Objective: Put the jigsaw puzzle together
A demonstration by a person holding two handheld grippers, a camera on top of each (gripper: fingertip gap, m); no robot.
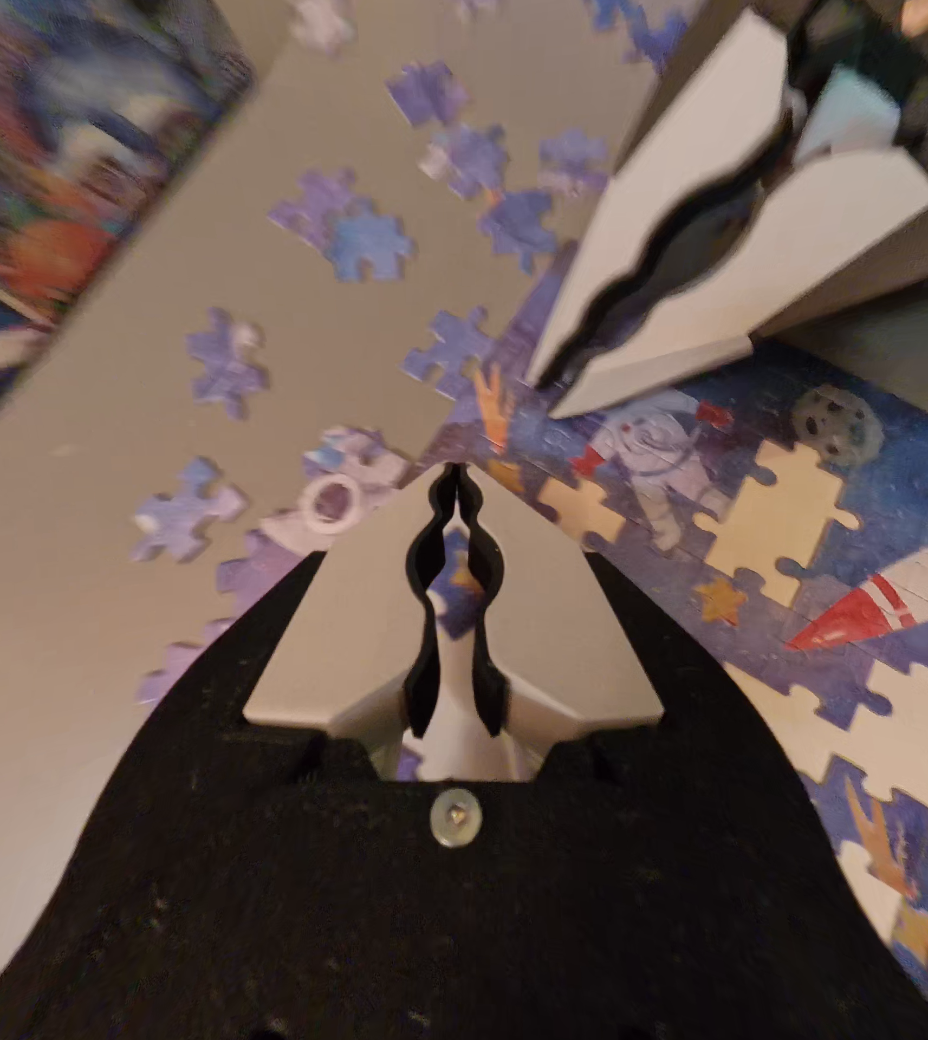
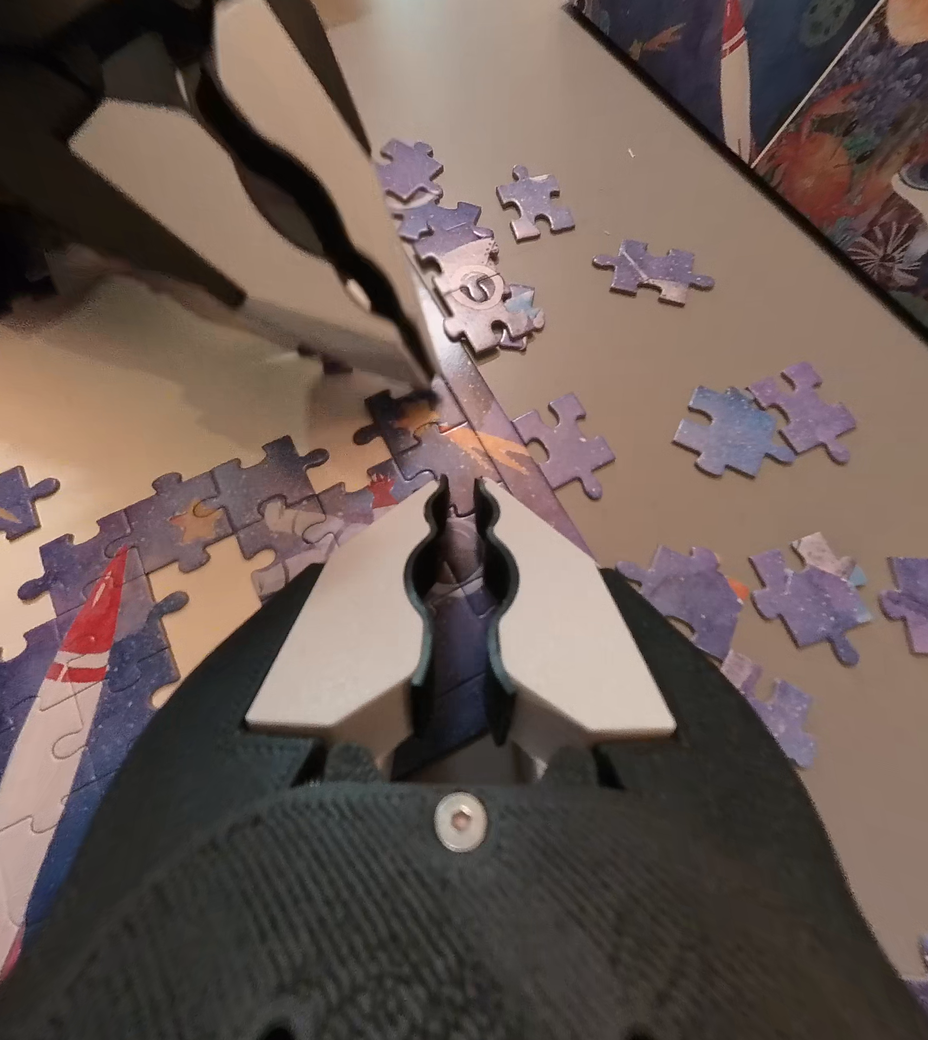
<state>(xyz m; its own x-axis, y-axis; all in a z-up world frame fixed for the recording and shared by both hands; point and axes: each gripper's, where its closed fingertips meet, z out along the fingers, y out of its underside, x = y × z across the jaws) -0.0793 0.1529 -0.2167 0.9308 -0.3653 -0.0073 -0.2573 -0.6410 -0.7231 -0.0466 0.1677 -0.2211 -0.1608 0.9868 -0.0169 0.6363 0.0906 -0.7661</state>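
A: Half-built space puzzle (image 2: 259,506) is seen at 7 o'clock; left gripper (image 1: 455,468) is pinched shut, bare, at its edge. Right gripper (image 2: 461,495) is slightly parted over it, nothing clamped.

B: Joined pieces could be dislodged by tips. About twelve loose pieces (image 2: 731,427) are counted, one box lid (image 2: 872,169).

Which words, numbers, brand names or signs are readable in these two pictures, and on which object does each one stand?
None can be read.
Picture box: only painted art shows, with no legible writing; it is blurred in the left wrist view.
Puzzle: drawn stars and a rocket, no letters.
Loose piece: a pale drawn ring, too unclear to call a sign.
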